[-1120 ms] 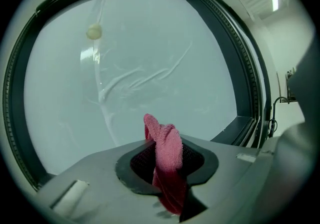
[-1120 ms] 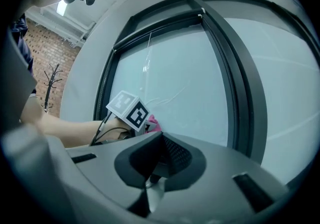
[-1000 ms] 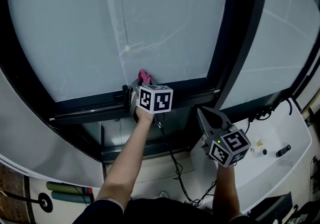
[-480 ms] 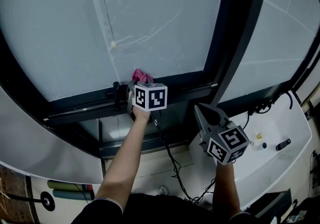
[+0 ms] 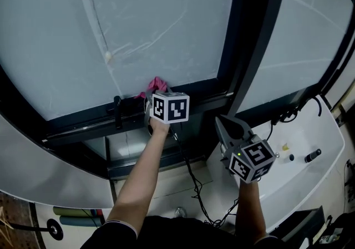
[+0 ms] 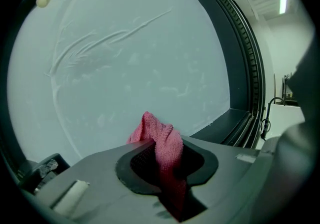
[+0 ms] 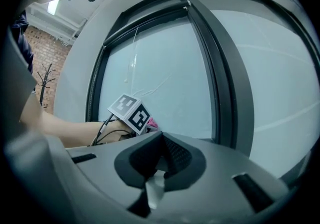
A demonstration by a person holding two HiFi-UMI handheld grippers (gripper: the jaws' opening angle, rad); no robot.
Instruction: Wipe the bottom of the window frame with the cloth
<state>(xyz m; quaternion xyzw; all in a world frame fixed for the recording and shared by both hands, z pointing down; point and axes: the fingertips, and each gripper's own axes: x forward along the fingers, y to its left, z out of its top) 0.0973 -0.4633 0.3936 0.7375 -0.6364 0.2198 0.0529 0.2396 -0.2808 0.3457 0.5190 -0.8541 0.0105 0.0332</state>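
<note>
A pink cloth (image 5: 157, 85) is pinched in my left gripper (image 5: 153, 95), which is shut on it and presses it against the dark bottom rail of the window frame (image 5: 83, 121). In the left gripper view the cloth (image 6: 161, 140) bunches up between the jaws of the left gripper (image 6: 162, 165), right in front of the glass, with the bottom rail (image 6: 235, 123) running off to the right. My right gripper (image 5: 229, 126) hangs shut and empty, below and to the right of the rail. The right gripper (image 7: 159, 160) faces the pane and sees the left one's marker cube (image 7: 131, 113).
A black latch (image 5: 117, 103) sits on the rail left of the cloth. A thick dark mullion (image 5: 252, 48) rises to the right. A white counter (image 5: 302, 173) at lower right carries a black pen (image 5: 313, 156). Cables (image 5: 194, 181) hang below the rail. A cord bead (image 5: 107, 57) rests on the glass.
My left gripper has slid the cloth rightward along the rail, away from the black latch. The right gripper has stayed about where it was.
</note>
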